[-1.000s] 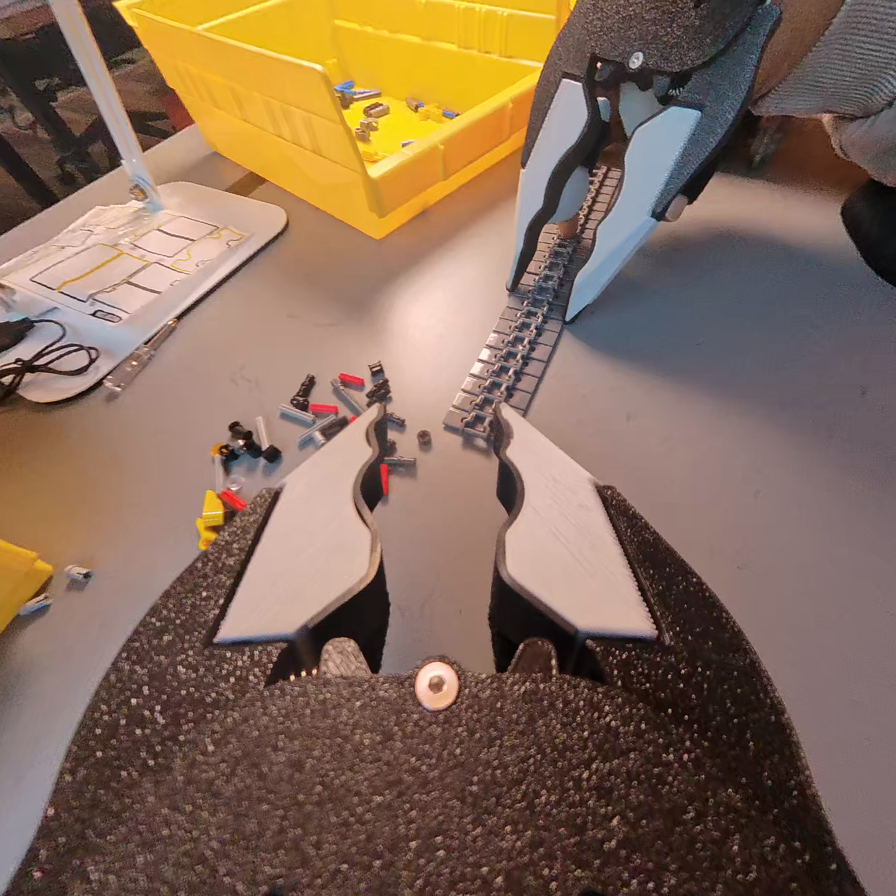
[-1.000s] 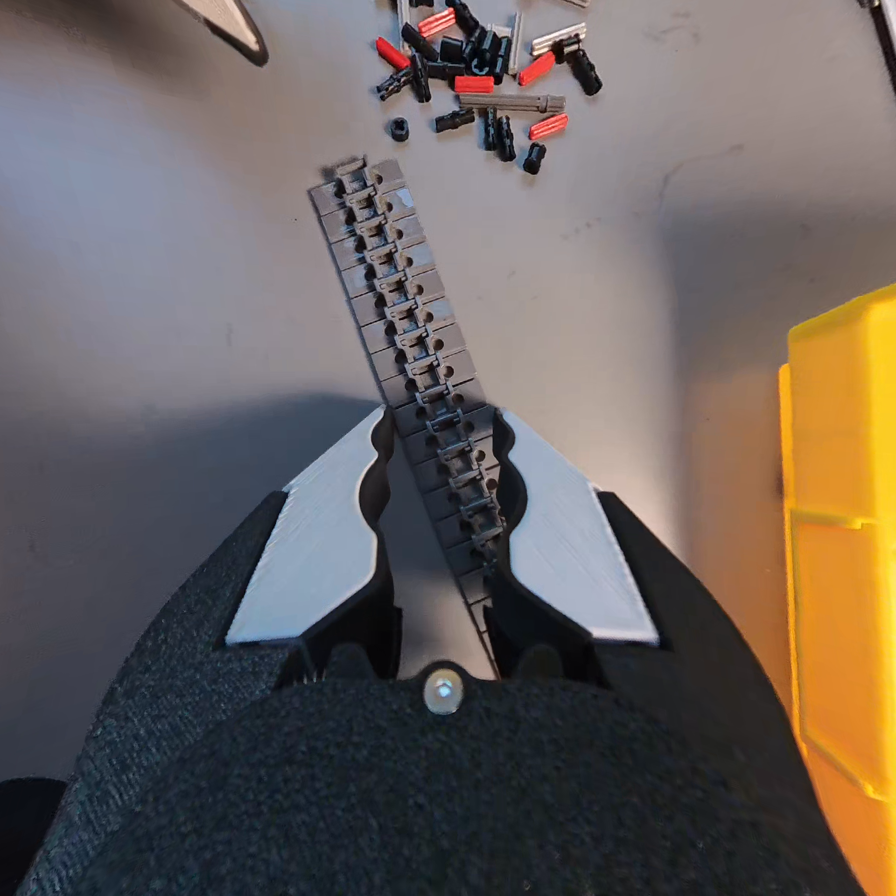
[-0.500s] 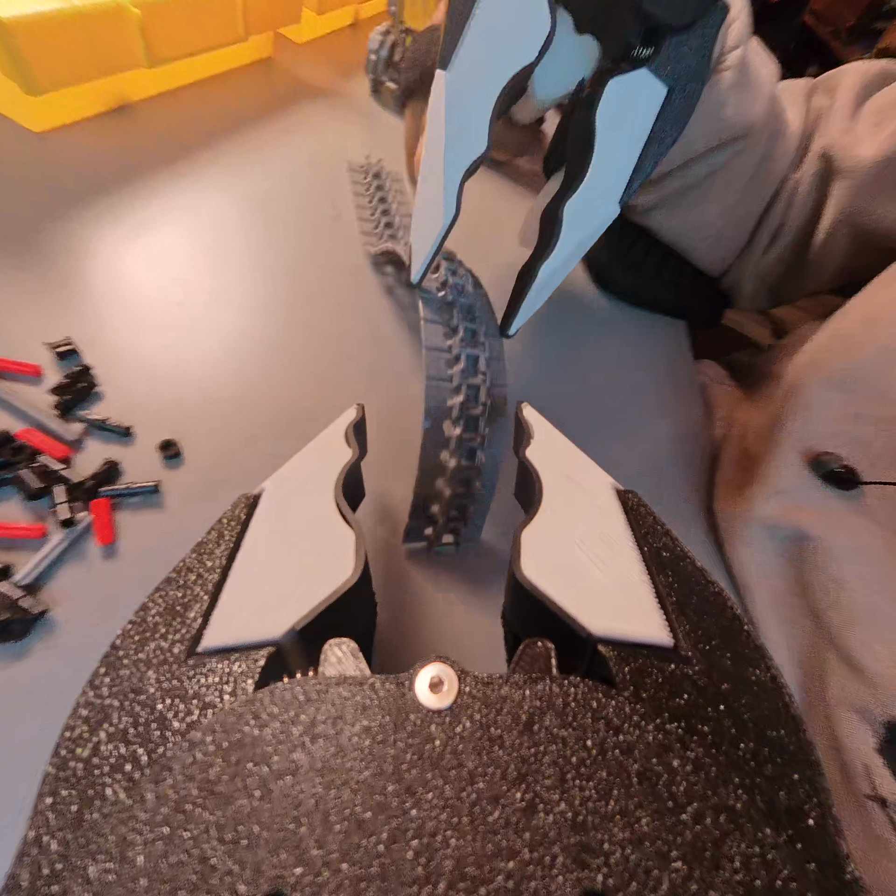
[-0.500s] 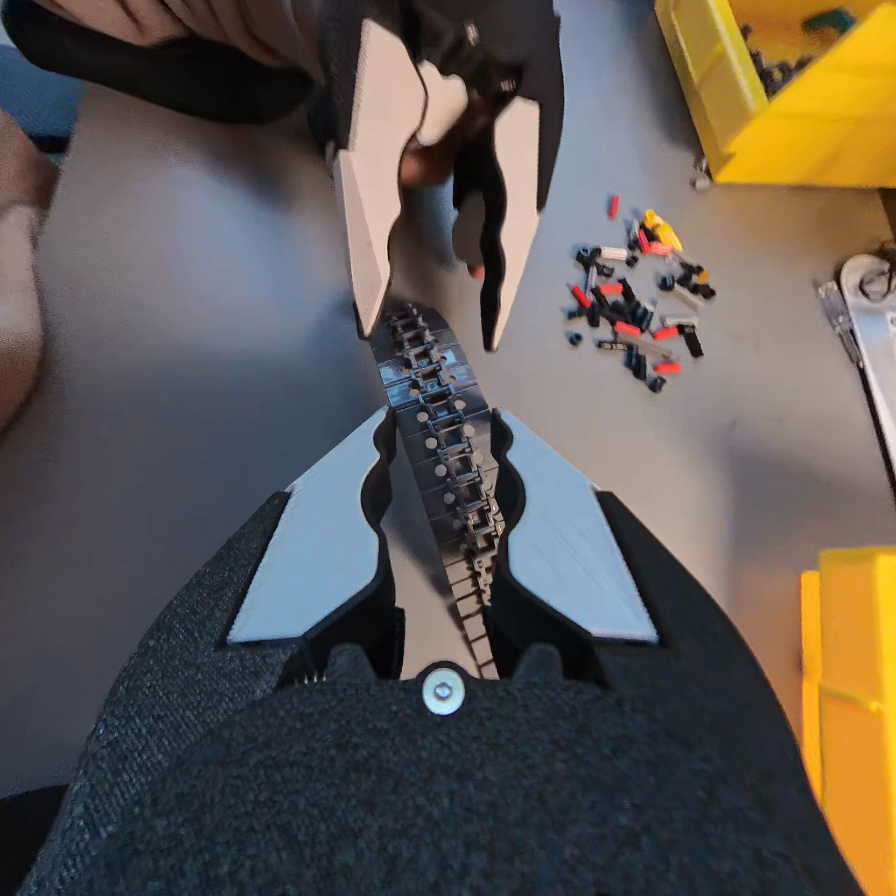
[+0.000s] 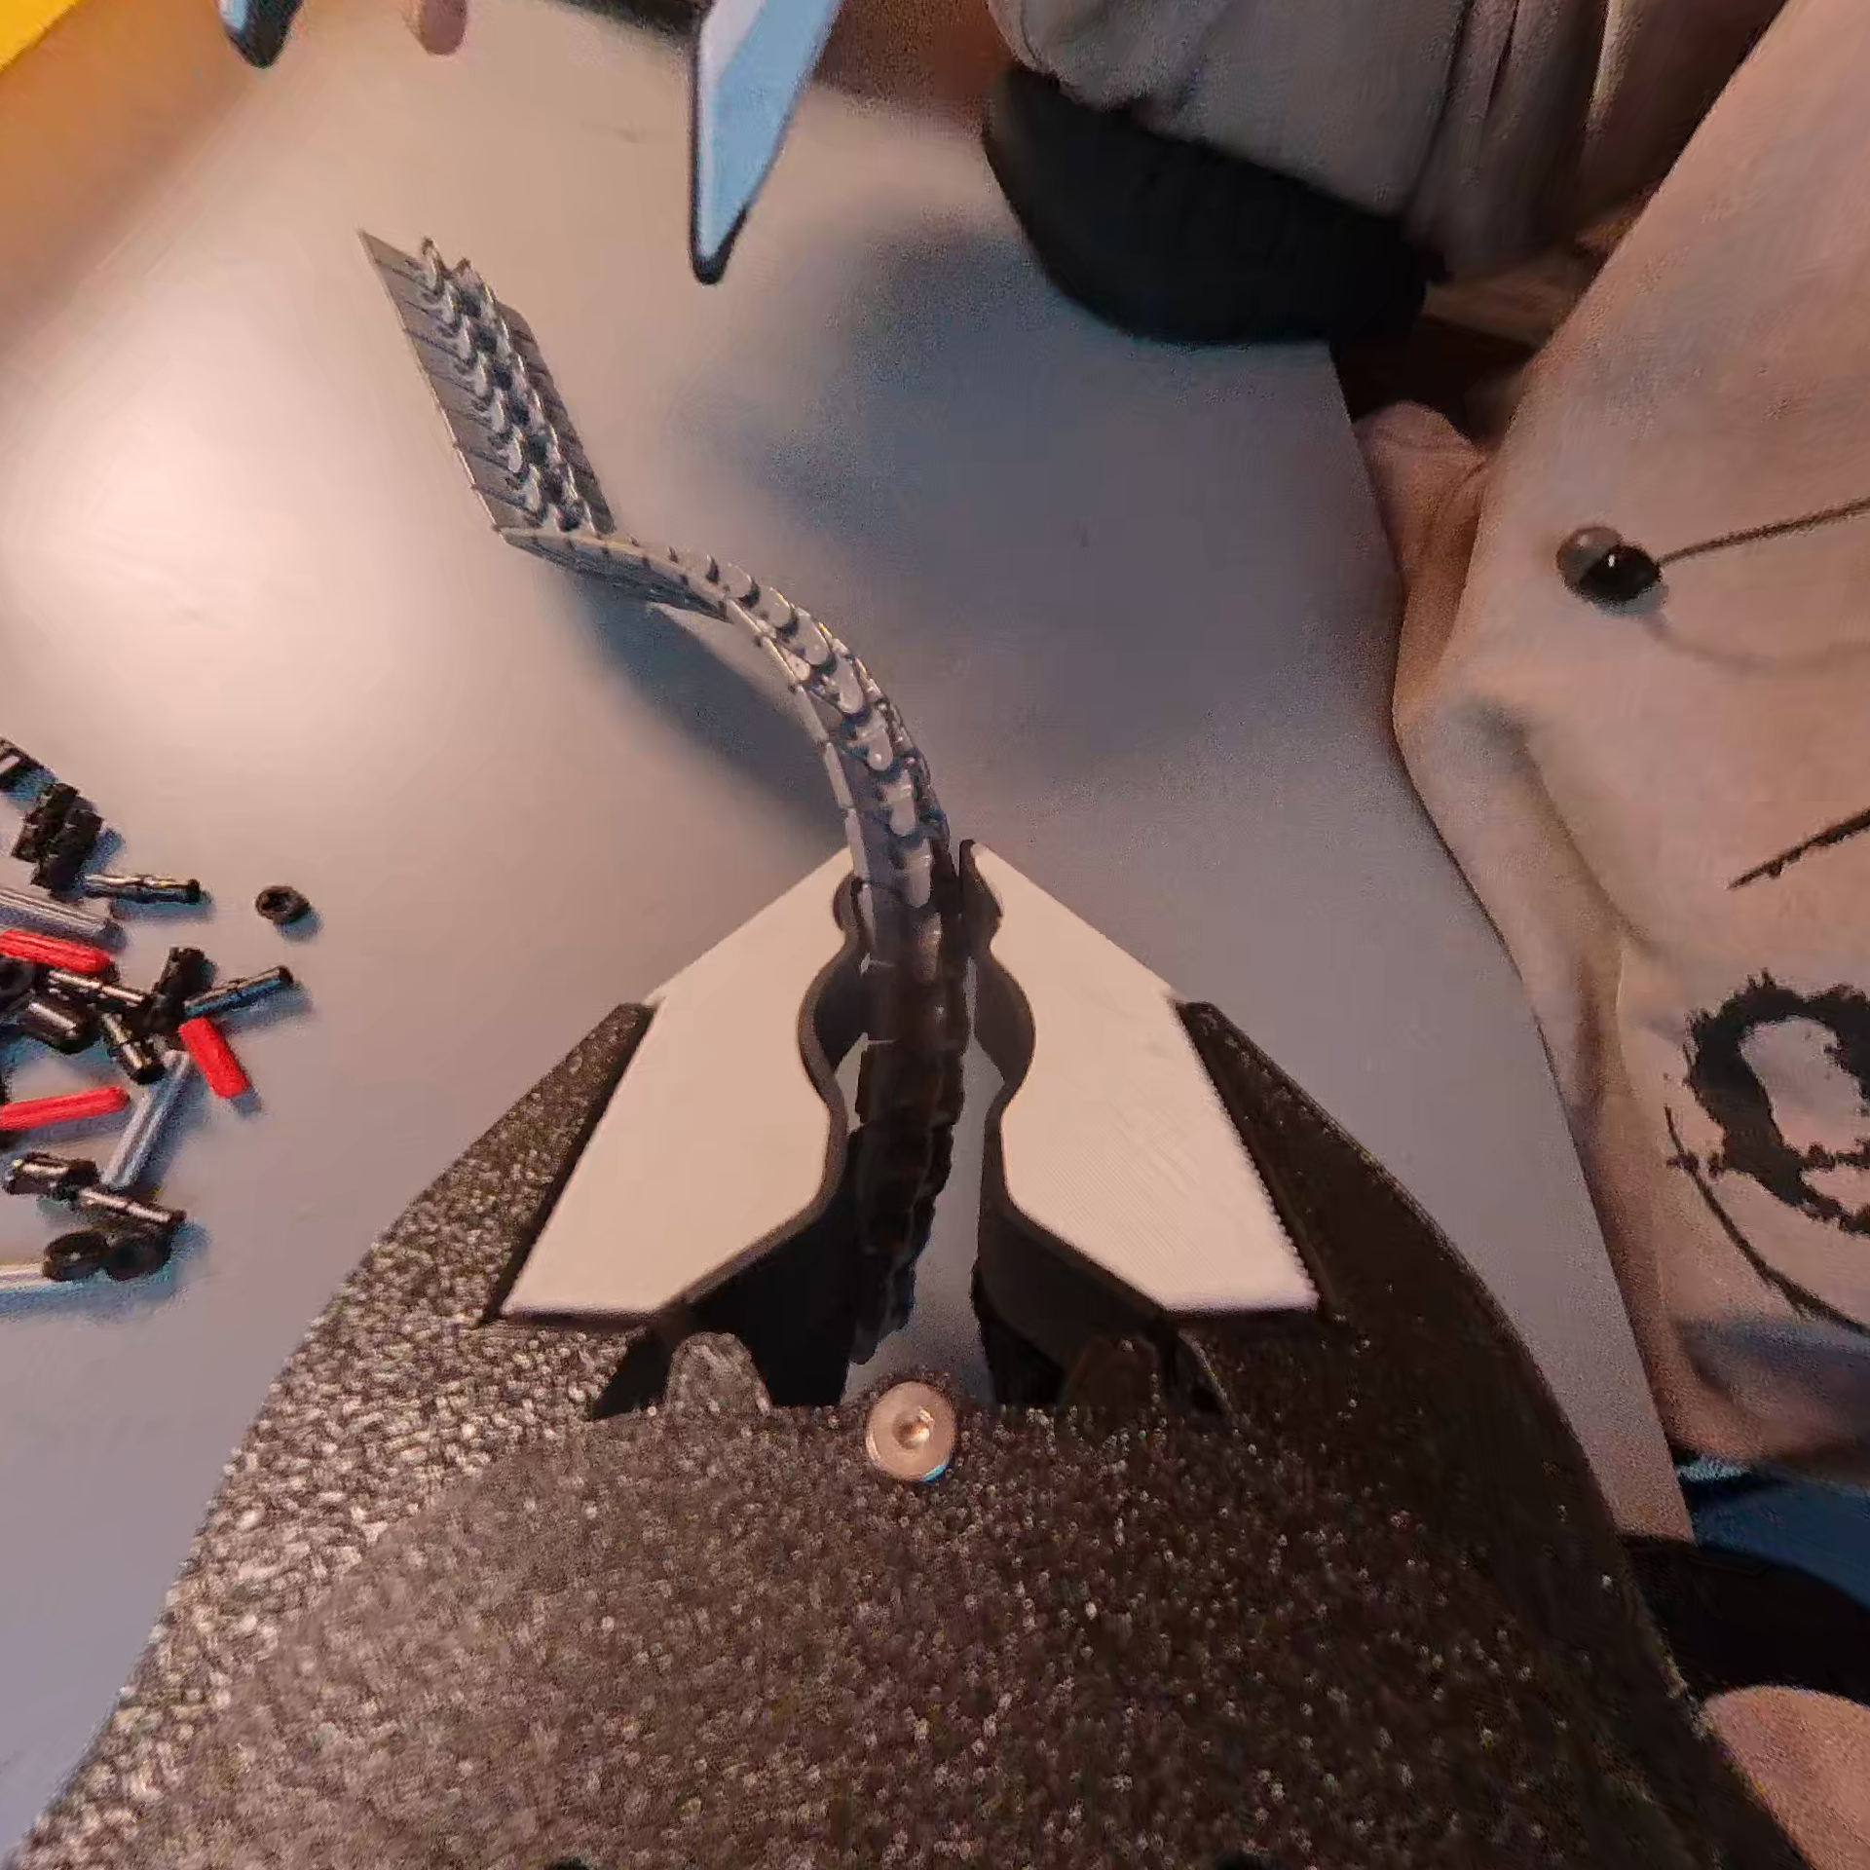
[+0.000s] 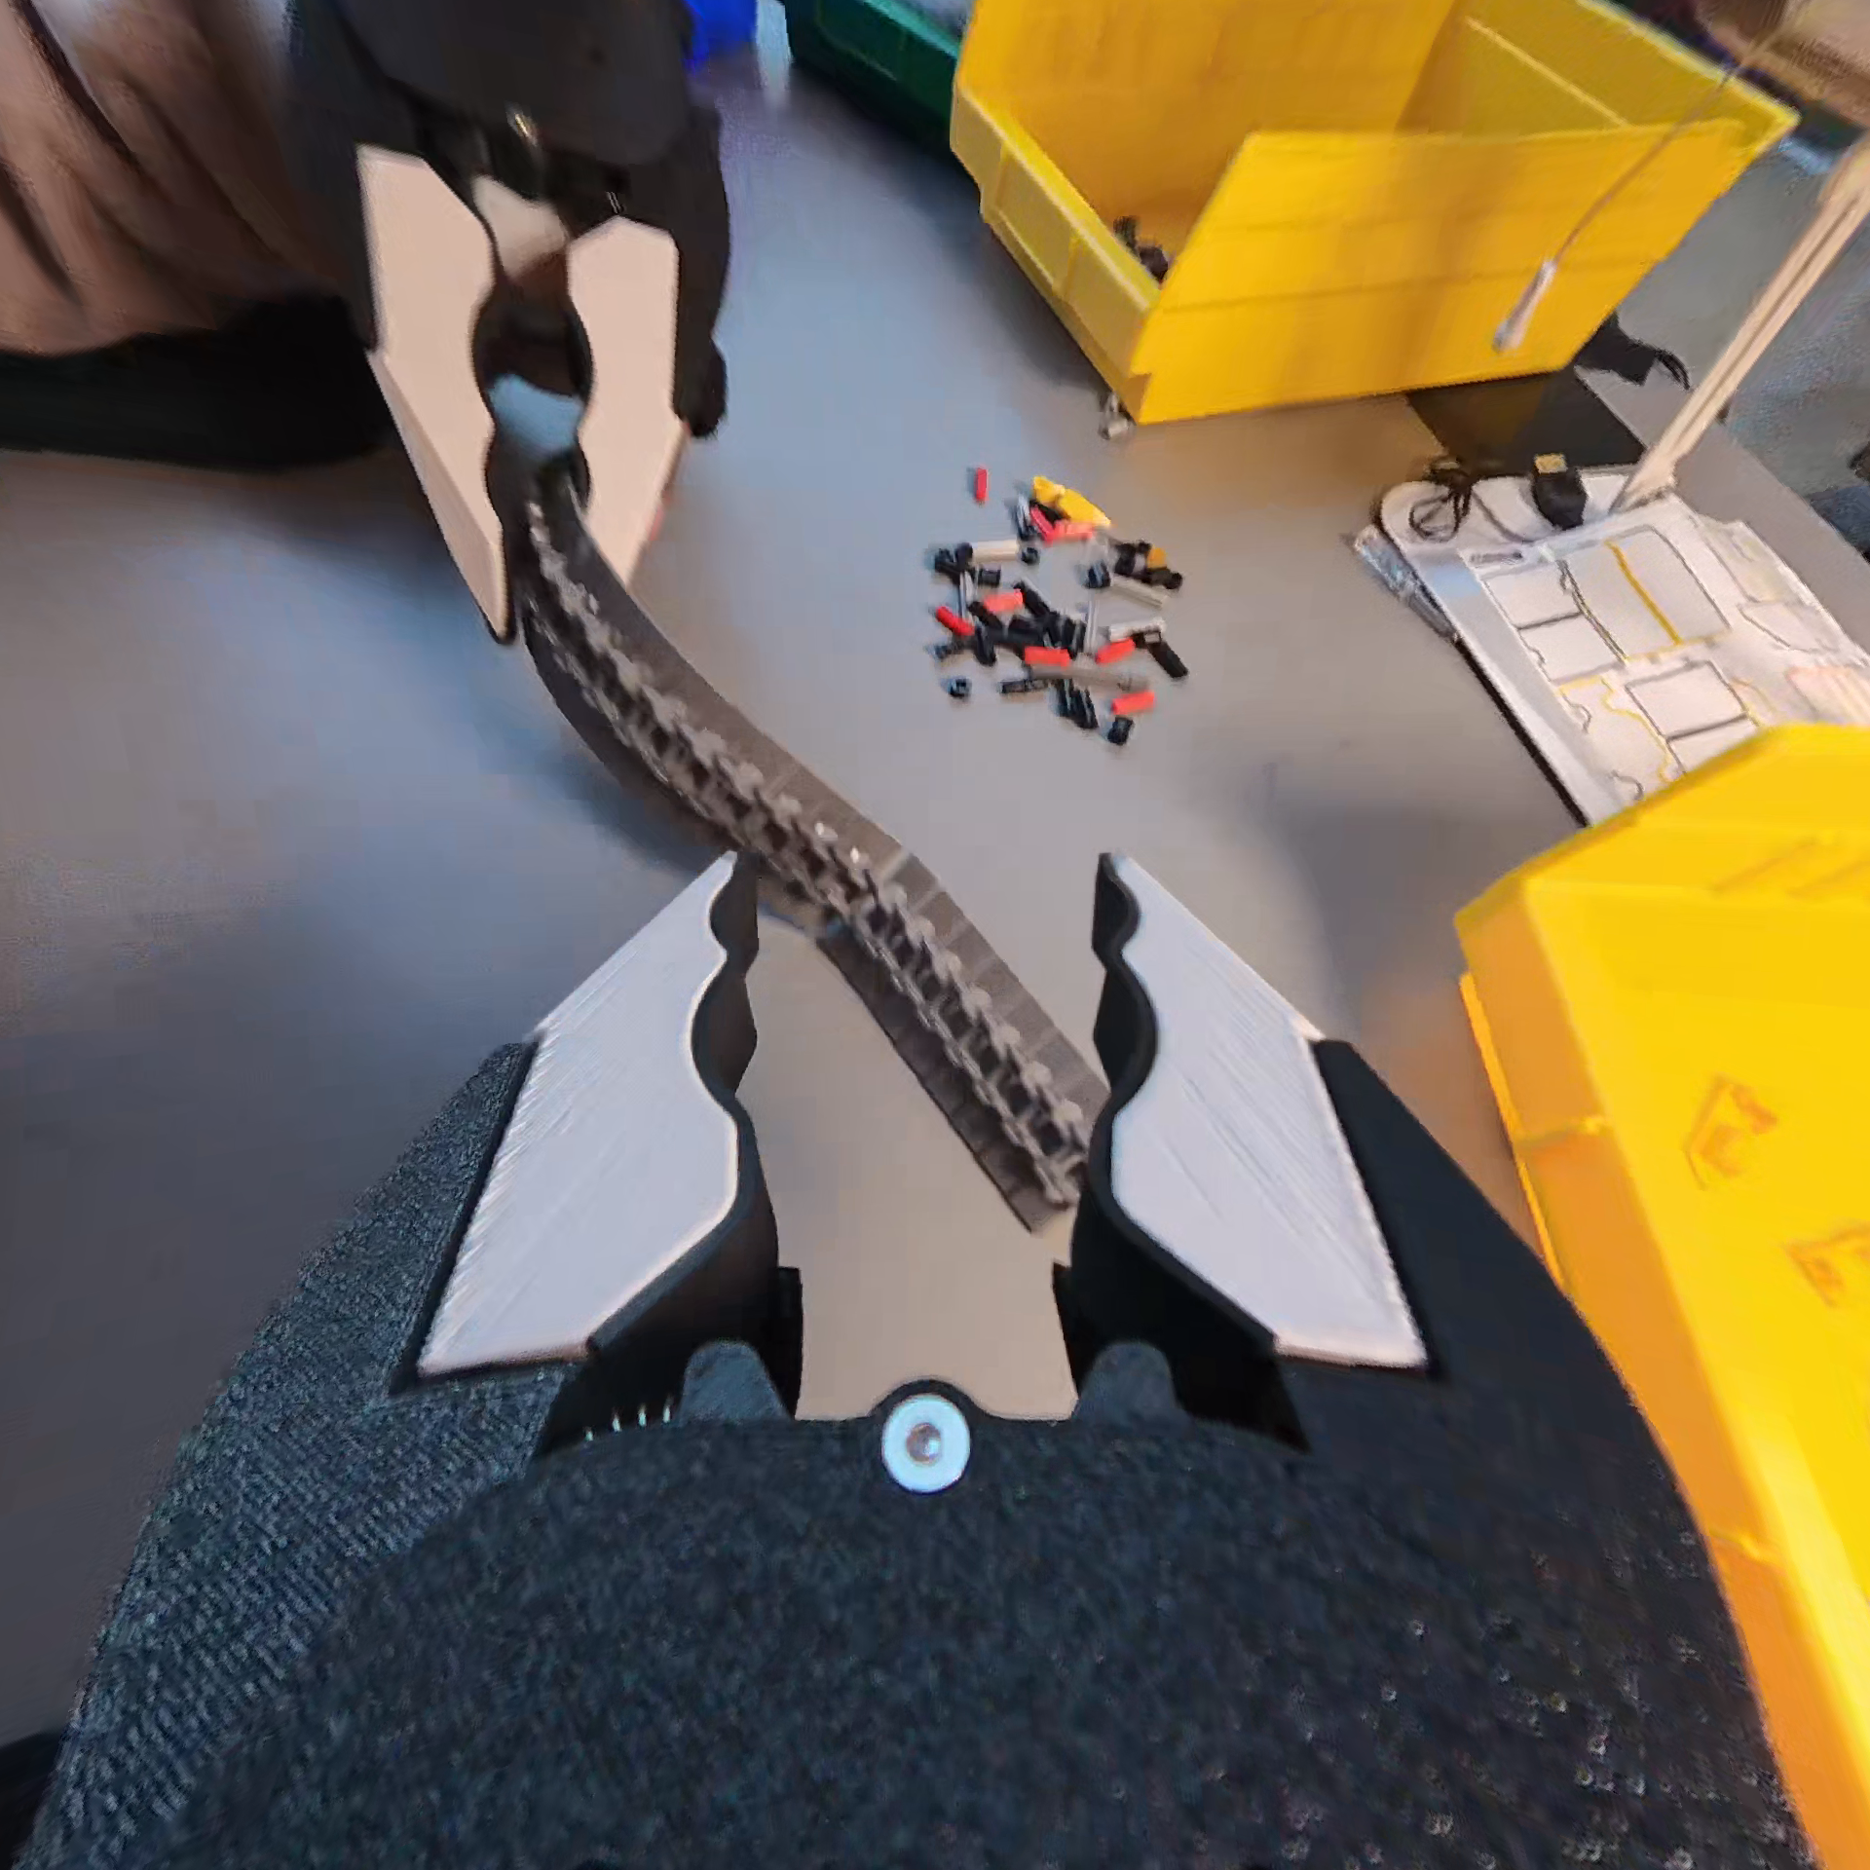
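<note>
Left wrist view: left tool clenches grey track; right tool gapes.

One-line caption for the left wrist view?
Left gripper shut on grey track chain, far end resting on table.

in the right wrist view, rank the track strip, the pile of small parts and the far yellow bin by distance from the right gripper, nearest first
1. track strip: its loose end lies between the open fingers of the right gripper.
2. pile of small parts: ahead on the table, slightly right.
3. far yellow bin: at the back, upper right.
</note>
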Motion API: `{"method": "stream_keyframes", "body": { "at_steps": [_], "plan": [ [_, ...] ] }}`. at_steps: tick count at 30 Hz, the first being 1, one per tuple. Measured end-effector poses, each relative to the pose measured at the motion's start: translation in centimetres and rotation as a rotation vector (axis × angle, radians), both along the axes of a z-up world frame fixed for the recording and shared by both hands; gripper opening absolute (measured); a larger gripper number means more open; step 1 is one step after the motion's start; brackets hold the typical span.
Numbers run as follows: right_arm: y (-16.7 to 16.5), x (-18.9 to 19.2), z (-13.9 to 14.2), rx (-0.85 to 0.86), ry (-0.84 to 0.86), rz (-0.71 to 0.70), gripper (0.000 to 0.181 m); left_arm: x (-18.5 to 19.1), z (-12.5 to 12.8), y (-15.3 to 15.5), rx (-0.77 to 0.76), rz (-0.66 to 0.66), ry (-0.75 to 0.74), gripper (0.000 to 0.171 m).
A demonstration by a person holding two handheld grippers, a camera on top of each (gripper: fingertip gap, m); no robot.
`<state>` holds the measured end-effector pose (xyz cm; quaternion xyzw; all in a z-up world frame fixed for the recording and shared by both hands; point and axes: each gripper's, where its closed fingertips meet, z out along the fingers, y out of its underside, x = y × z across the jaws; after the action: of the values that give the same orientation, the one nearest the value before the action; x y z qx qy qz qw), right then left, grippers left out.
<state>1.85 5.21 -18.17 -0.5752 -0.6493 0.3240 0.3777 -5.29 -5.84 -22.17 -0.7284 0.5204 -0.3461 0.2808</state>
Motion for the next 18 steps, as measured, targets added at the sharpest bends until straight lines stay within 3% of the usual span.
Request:
{"method": "stream_keyframes", "body": {
  "at_steps": [5, 6, 8, 10, 14, 18],
  "plan": [
    [0.4, 1.2, -4.4, -0.054, -0.171, 0.009, 0.070, -2.1, -0.8, -2.0, 0.011, -0.087, 0.099, 0.012],
    [0.4, 1.4, -5.4, -0.061, -0.212, 0.011, 0.066, -2.5, -0.8, -2.2, 0.005, -0.087, 0.105, 0.011],
    [0.4, 1.8, -7.0, -0.065, -0.273, 0.018, 0.039, -3.2, -1.0, -2.3, -0.012, -0.078, 0.117, 0.011],
    [0.2, 1.3, -6.2, -0.067, -0.218, 0.037, 0.013, -4.1, -1.5, -1.8, -0.033, -0.034, 0.141, 0.010],
    [-1.1, 1.3, -5.2, -0.134, -0.180, 0.086, 0.006, -6.4, -2.9, -0.2, -0.099, 0.092, 0.196, 0.014],
    [-3.5, 1.5, -4.8, -0.200, -0.180, 0.186, 0.006, -6.4, -0.3, 0.5, -0.109, 0.137, 0.042, 0.031]
  ]
}}
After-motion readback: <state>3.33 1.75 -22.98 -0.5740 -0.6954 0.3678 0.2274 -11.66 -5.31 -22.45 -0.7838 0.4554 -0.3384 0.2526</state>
